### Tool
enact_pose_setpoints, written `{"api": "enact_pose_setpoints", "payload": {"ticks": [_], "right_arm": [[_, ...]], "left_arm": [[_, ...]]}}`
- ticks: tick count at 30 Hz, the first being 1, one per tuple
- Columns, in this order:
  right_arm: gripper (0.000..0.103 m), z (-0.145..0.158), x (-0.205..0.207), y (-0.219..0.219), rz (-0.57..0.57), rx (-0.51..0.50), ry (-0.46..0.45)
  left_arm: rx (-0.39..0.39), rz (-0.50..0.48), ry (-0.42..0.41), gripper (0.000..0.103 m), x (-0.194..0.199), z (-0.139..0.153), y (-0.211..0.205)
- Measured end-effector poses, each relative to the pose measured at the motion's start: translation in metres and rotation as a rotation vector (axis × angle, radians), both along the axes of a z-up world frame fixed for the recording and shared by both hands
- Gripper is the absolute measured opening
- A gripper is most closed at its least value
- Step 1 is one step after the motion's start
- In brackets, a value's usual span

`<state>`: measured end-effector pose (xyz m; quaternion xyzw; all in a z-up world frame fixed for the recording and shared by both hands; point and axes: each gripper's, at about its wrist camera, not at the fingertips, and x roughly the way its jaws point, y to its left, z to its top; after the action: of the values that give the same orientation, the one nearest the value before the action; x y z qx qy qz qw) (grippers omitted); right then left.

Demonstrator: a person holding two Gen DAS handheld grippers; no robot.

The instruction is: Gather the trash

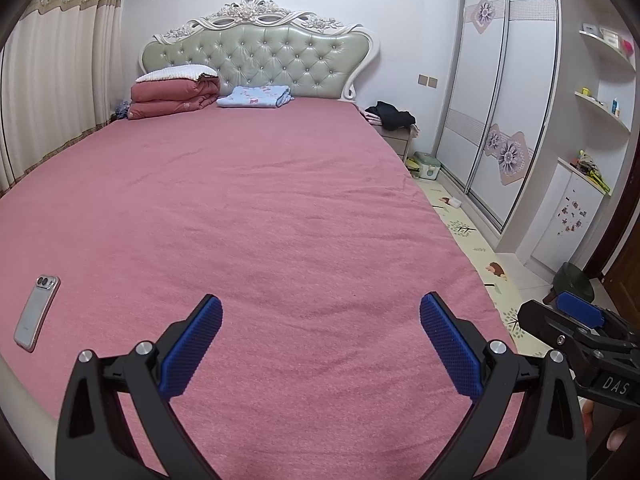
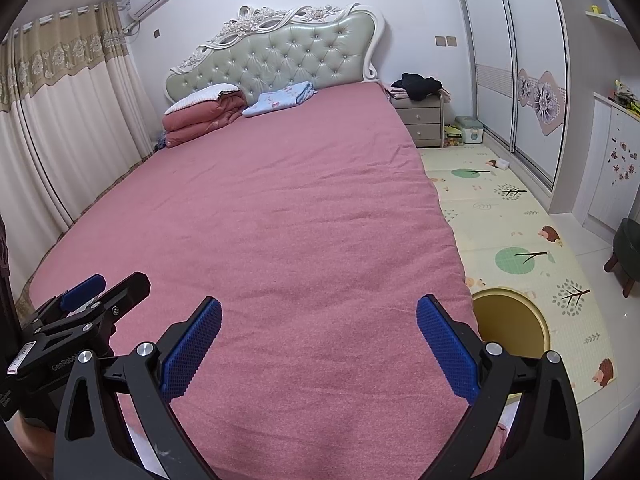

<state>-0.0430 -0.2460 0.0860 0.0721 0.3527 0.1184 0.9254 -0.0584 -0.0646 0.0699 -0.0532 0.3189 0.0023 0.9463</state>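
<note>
My left gripper (image 1: 320, 320) is open and empty above the foot of a pink bed (image 1: 260, 208). My right gripper (image 2: 318, 320) is open and empty over the same bed (image 2: 280, 208), near its right edge. A round yellow bin (image 2: 516, 320) stands on the floor mat just right of the bed, beside my right gripper. A small white item (image 2: 502, 164) lies on the mat near the wardrobe; it also shows in the left wrist view (image 1: 455, 201). The right gripper appears at the right edge of the left wrist view (image 1: 576, 320), and the left gripper at the left of the right wrist view (image 2: 92, 296).
A phone (image 1: 37, 312) lies on the bed at the left. Folded quilts (image 1: 172, 94) and a blue cloth (image 1: 256, 97) lie by the headboard. A nightstand (image 2: 420, 120), a storage box (image 2: 470, 130), a stool (image 2: 628, 248) and a wardrobe (image 2: 520, 60) stand to the right.
</note>
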Motion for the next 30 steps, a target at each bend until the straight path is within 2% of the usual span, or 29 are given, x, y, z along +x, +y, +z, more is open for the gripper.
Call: {"api": "enact_pose_setpoints", "payload": {"ticks": [30], "right_arm": [[0.094, -0.0043, 0.0027, 0.0, 0.006, -0.004, 0.007]], "left_arm": [[0.013, -0.005, -0.024, 0.099, -0.0001, 0.0017, -0.0032]]}}
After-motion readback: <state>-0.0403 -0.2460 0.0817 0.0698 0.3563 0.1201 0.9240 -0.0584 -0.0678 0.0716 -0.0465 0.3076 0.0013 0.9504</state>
